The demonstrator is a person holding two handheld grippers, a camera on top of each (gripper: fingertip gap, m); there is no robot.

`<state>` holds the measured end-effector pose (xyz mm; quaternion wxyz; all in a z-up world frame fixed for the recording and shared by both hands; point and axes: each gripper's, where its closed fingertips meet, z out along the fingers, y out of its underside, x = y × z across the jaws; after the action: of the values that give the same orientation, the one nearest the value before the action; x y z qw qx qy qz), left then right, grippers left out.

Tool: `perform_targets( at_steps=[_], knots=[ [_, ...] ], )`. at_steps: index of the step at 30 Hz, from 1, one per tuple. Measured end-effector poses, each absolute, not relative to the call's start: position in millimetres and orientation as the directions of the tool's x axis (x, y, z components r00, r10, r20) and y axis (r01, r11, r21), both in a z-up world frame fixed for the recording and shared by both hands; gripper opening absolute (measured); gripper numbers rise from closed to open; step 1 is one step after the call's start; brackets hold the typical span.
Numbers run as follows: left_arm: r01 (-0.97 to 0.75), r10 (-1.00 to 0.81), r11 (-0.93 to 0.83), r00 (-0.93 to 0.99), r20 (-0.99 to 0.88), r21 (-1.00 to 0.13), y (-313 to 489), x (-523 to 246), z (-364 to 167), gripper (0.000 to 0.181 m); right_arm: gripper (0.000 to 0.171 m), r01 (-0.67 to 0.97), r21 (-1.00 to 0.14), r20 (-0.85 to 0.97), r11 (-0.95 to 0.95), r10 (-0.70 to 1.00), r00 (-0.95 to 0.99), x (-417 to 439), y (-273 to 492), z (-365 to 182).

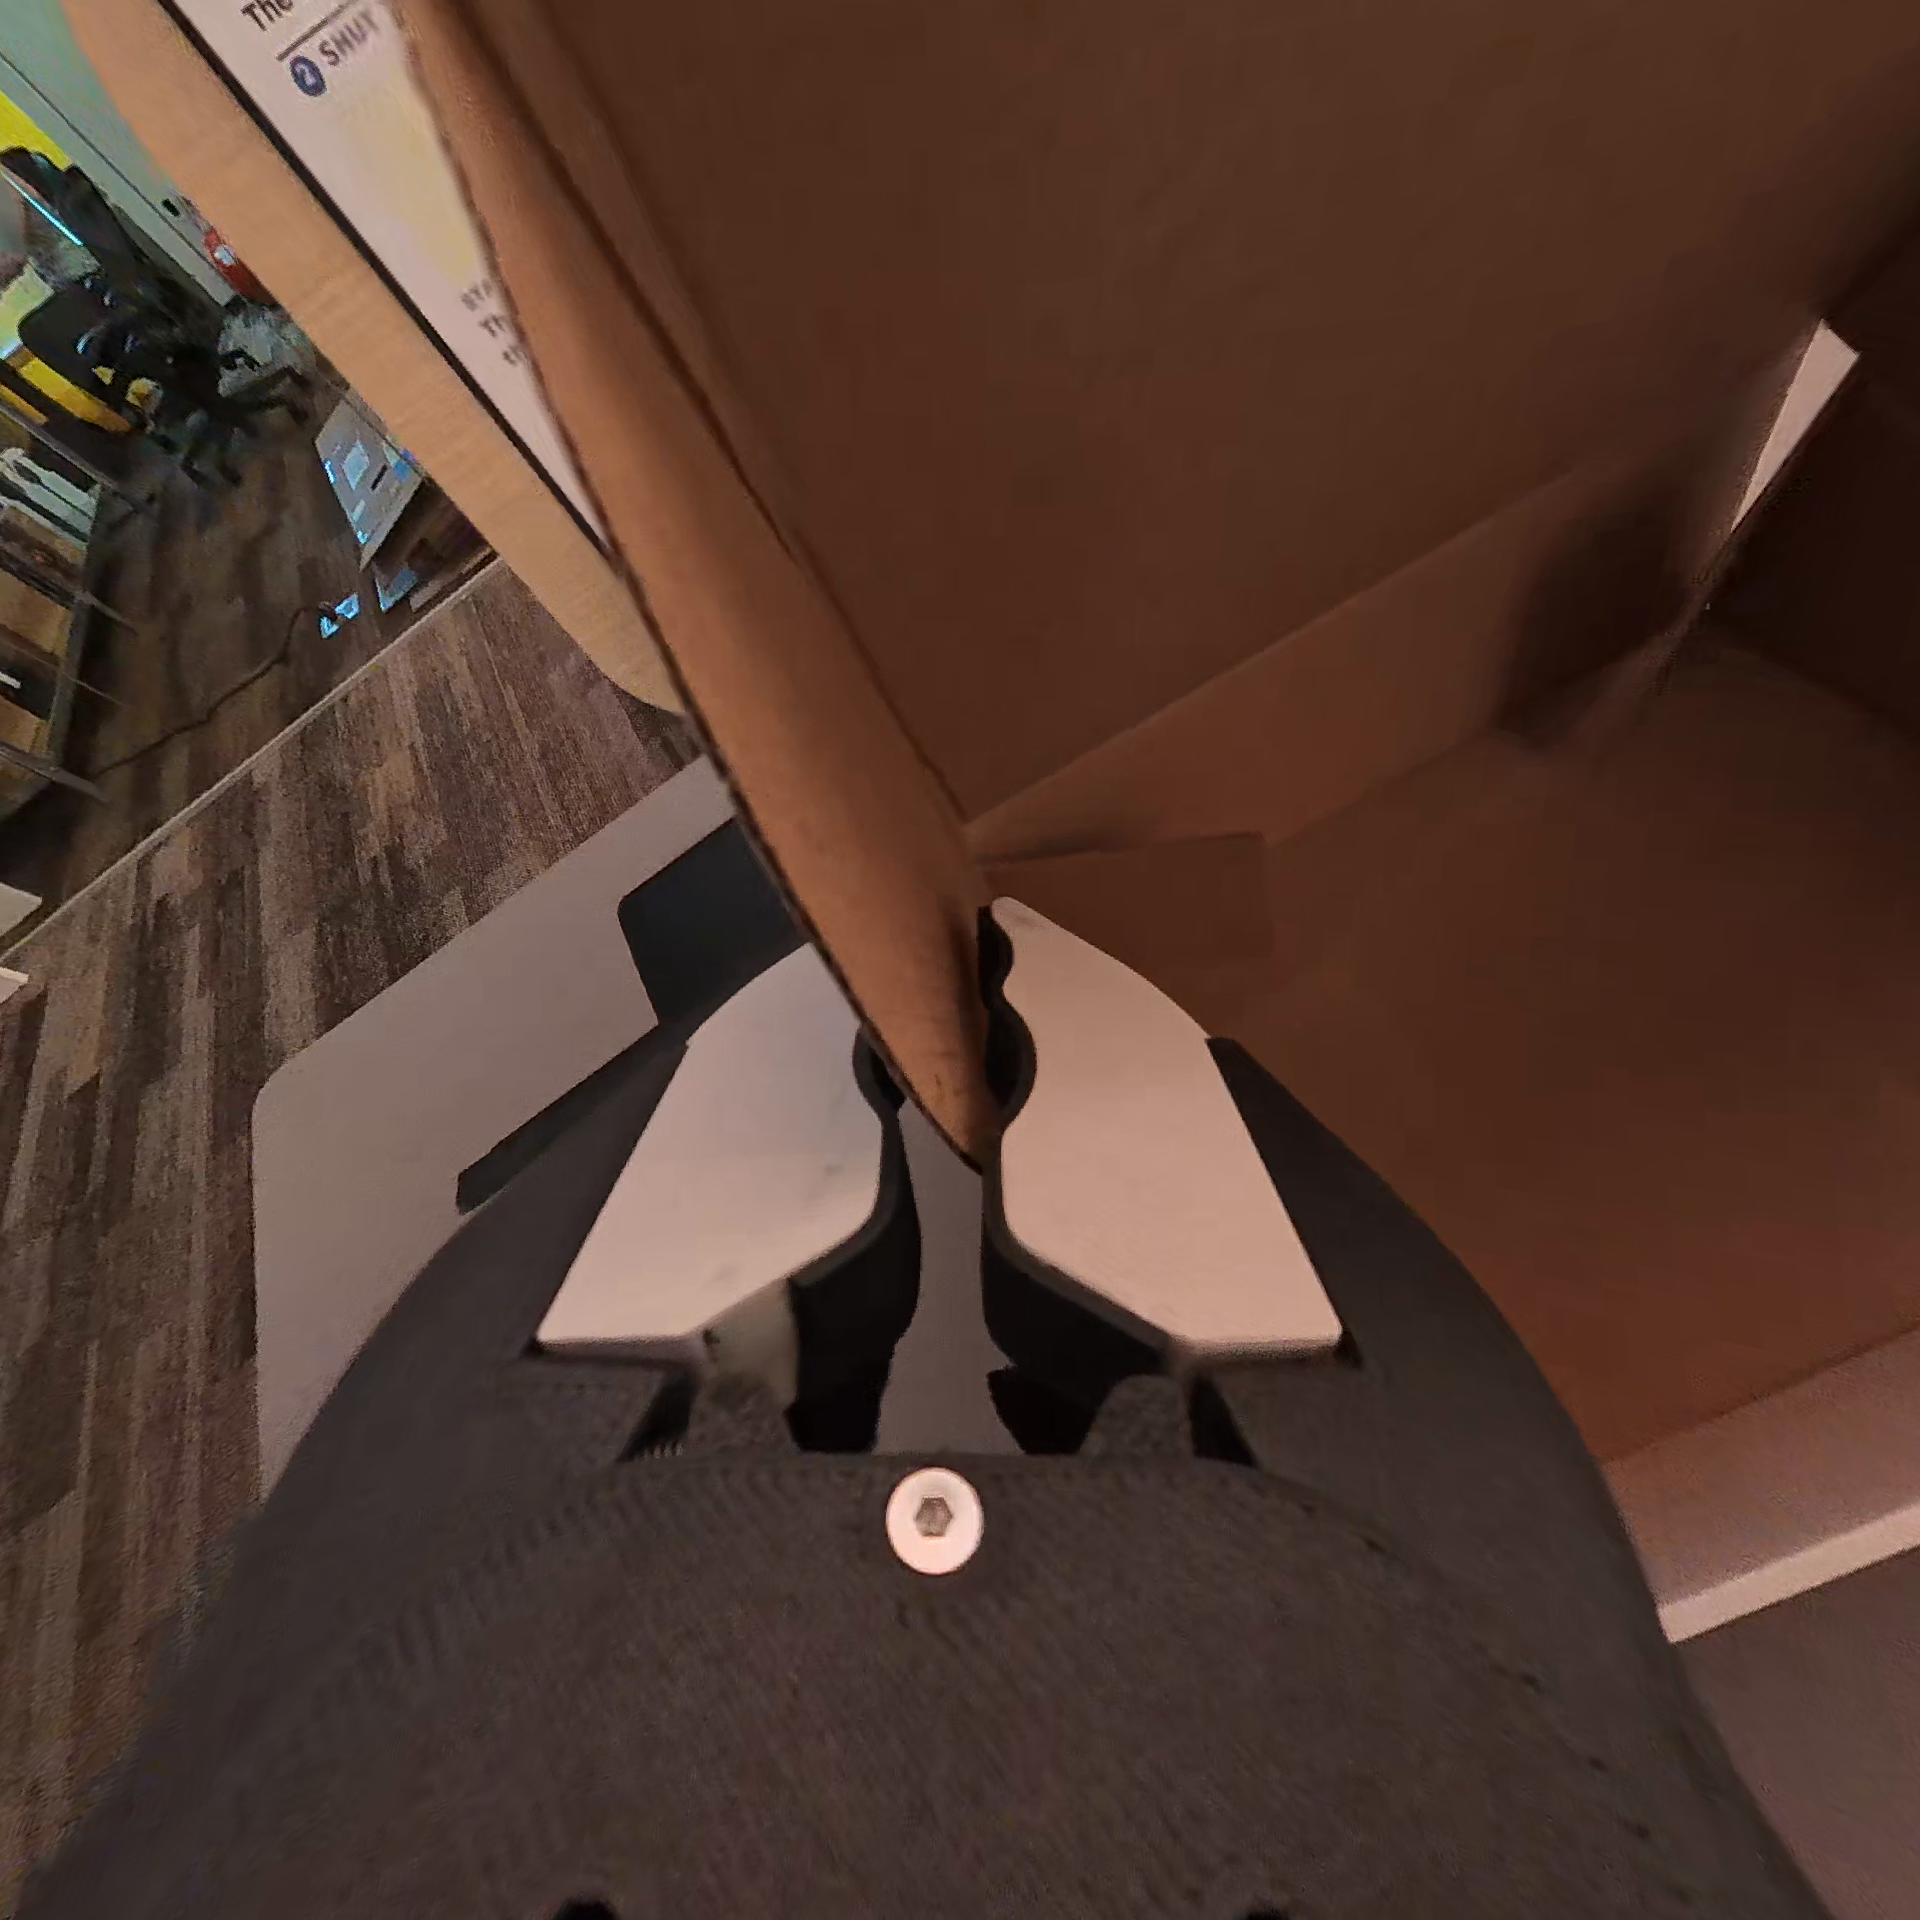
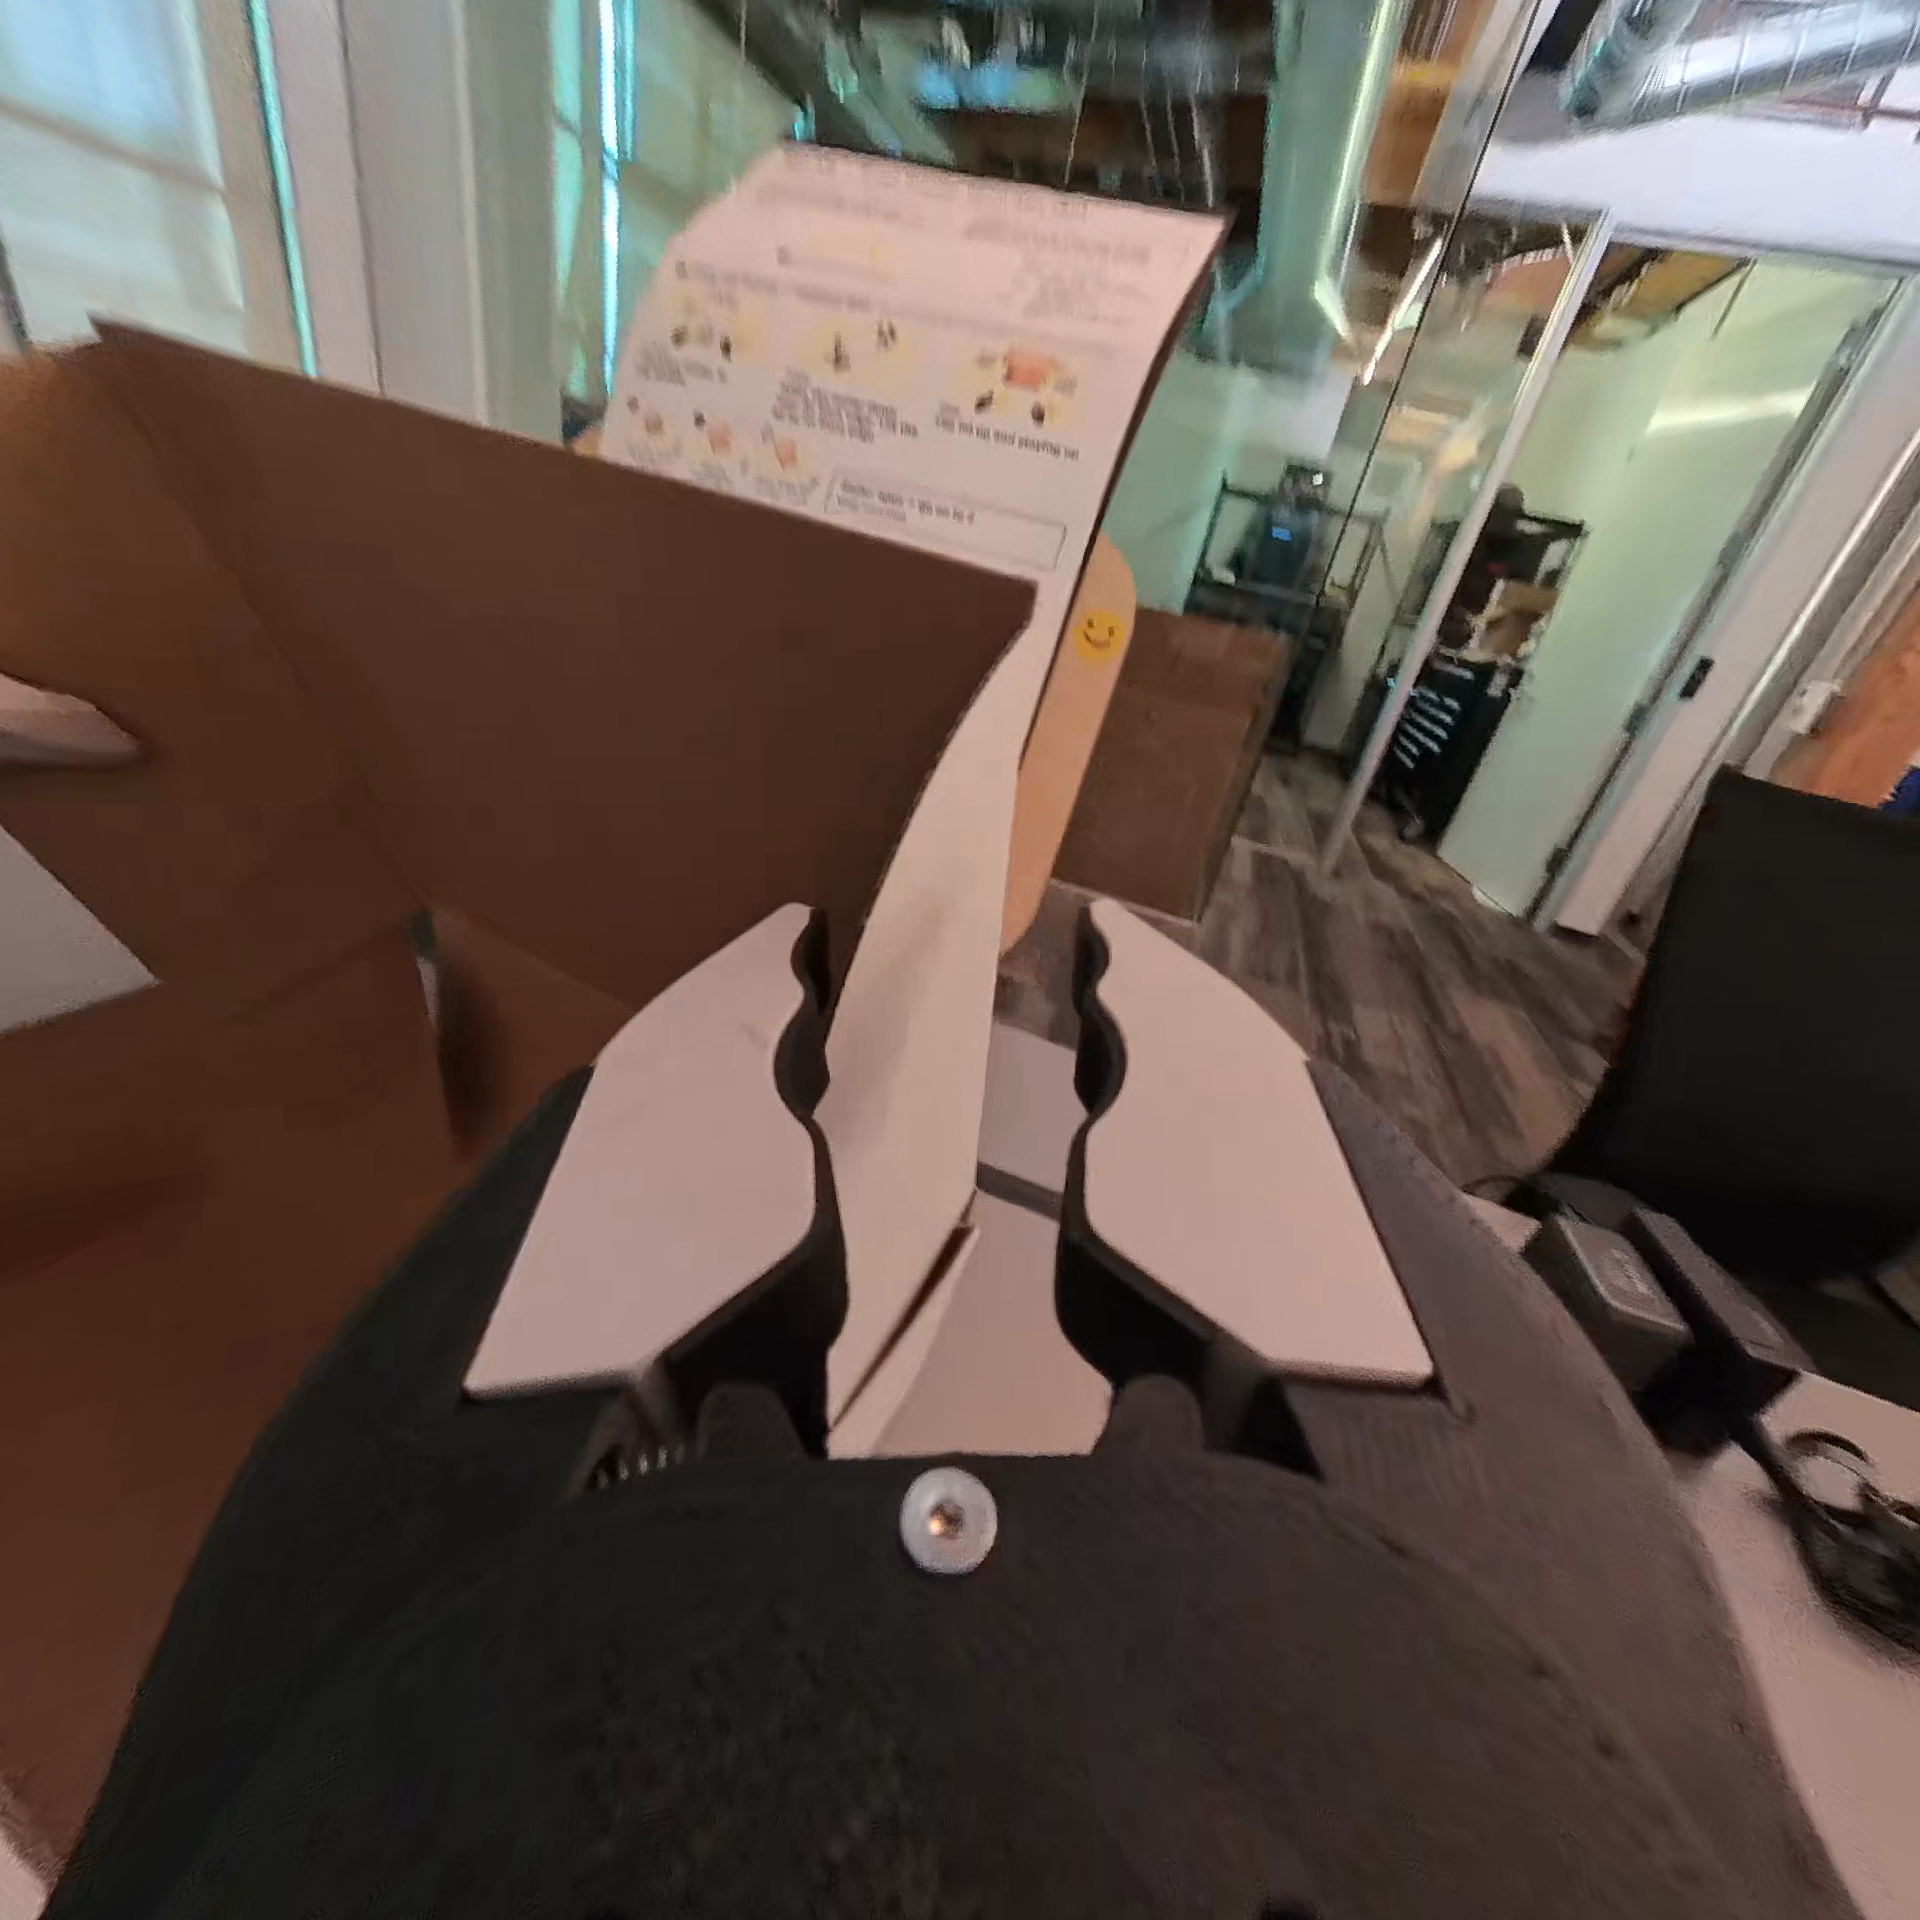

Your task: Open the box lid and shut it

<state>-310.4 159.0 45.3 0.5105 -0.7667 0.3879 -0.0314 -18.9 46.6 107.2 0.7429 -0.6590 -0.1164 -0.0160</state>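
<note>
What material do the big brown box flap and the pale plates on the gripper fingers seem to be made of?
The brown box flap looks like corrugated cardboard with a matte, uncoated finish: its cut edge beside the left gripper shows a fluted layer. The pale finger plates look smooth and flat with a soft sheen, perhaps plastic or painted metal; the pictures leave that open.
</note>
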Motion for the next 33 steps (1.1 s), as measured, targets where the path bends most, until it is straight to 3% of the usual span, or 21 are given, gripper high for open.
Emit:
perform_targets(
  at_steps=[8,12,20,22,24,33],
  knots=[
    [-0.566,-0.600,-0.201,0.716,-0.356,-0.800,161.1,-314.6,44.2,0.007,0.066,0.179,-0.956,0.227,0.231,0.204,0.952,-36.9,27.1,130.9],
    [-0.578,-0.598,-0.220,0.716,-0.359,-0.786,155.8,-317.9,45.4,0.006,0.066,0.165,-0.941,0.235,0.294,0.220,0.947,-45.9,-5.7,134.1],
    [-0.616,-0.599,-0.246,0.704,-0.383,-0.749,139.6,-326.0,50.8,0.008,0.067,0.222,-0.974,0.227,0.046,0.231,0.946,-44.4,18.1,60.5],
    [-0.623,-0.601,-0.256,0.702,-0.383,-0.739,136.2,-329.4,51.4,0.007,0.058,0.252,-0.967,0.235,-0.037,0.255,0.938,-46.0,33.5,42.7],
    [-0.628,-0.611,-0.268,0.697,-0.375,-0.731,133.0,-332.5,50.7,0.008,0.019,0.327,-0.930,0.263,-0.168,0.314,0.912,-47.4,45.0,19.0],
    [-0.605,-0.626,-0.302,0.709,-0.325,-0.737,134.5,-340.4,48.1,0.012,0.012,0.454,-0.759,0.267,-0.468,0.411,0.871,-43.9,59.0,28.9]
  ],
)
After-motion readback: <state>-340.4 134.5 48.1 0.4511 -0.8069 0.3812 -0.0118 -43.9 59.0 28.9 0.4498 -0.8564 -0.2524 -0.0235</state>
